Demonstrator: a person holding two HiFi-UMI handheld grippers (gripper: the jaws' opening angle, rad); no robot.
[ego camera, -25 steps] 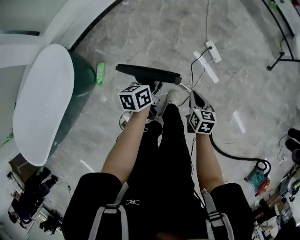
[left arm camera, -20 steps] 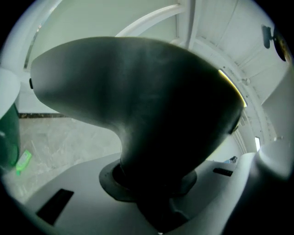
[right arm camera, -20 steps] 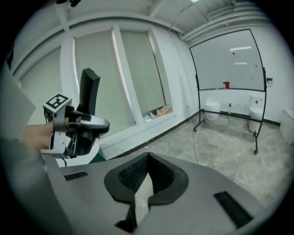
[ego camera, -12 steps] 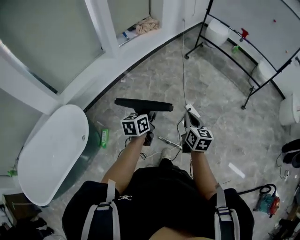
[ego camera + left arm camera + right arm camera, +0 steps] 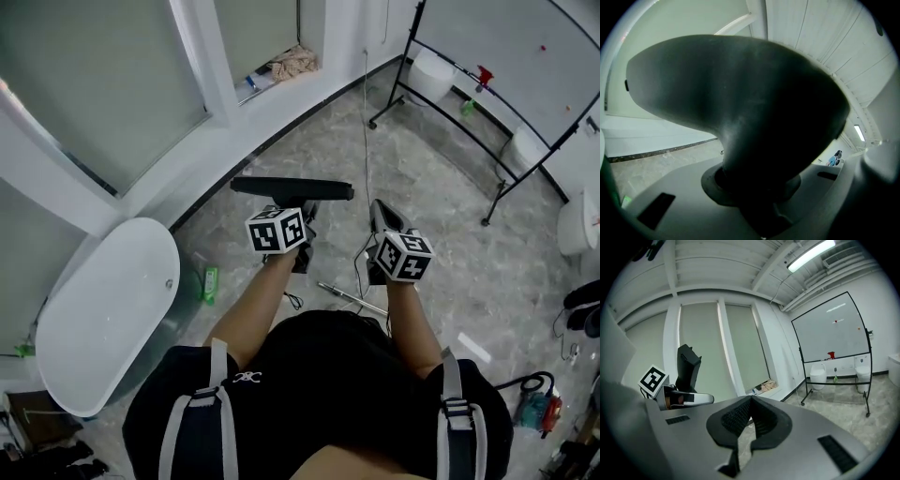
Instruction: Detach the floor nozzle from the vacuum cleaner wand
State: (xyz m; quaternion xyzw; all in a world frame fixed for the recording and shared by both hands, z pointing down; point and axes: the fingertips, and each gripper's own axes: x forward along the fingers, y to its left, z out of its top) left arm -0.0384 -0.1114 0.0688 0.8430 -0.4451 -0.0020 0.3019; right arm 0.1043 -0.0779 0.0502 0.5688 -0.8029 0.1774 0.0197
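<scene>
Grey floor point(image 5: 441, 187): wand point(image 5: 350, 297) & green bottle point(image 5: 210, 282) lying.

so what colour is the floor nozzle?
Black all over. The floor nozzle shows best in the head view.

You hold the floor nozzle point(image 5: 292, 188) by its short neck in your left gripper point(image 5: 300, 223), clear of the floor. It is black: a long flat bar, set crosswise ahead of your hands and roughly level. Up close, its dark body point(image 5: 740, 103) fills most of the left gripper view. The wand point(image 5: 352, 298) is a thin silver tube. It lies flat on the floor below, detached and well apart from the nozzle.
</scene>
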